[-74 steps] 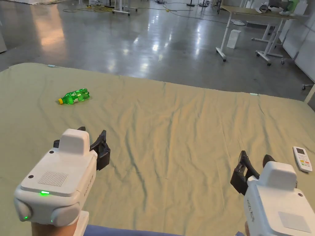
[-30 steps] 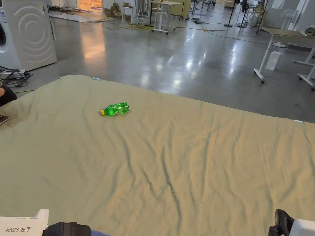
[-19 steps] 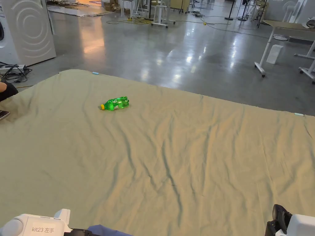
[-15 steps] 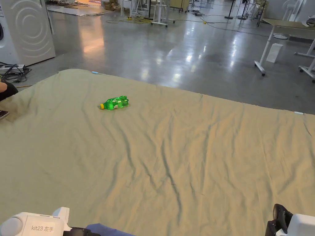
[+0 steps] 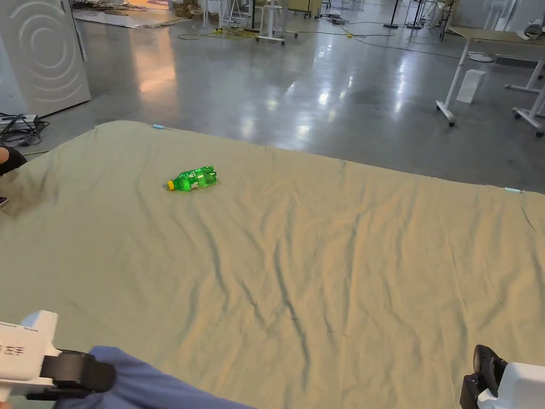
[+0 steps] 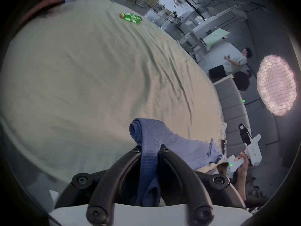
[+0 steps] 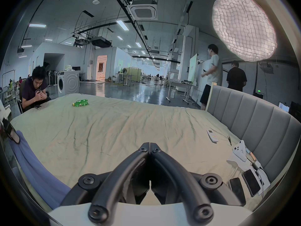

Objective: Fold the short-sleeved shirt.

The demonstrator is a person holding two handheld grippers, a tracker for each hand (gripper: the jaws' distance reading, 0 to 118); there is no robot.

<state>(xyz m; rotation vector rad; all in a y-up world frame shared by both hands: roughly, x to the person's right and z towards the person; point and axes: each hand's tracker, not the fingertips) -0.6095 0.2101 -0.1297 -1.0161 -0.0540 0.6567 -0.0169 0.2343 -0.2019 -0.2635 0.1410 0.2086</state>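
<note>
in my left gripper view the left gripper (image 6: 150,149) has both jaws clamped on a bunched fold of the blue short-sleeved shirt (image 6: 151,141), low in the middle of the frame, with the cloth trailing off toward the lower right. in the head view that shirt sits at the bottom left corner, over the green sheet (image 5: 298,250). in my right gripper view the right gripper (image 7: 149,145) has its jaws closed tip to tip on nothing, low centre, above the sheet. a green bottle (image 5: 191,179) lies on its side at the upper left of the sheet, well apart from both grippers. a white remote (image 7: 212,136) rests at the right, near the grey headboard (image 7: 254,120).
</note>
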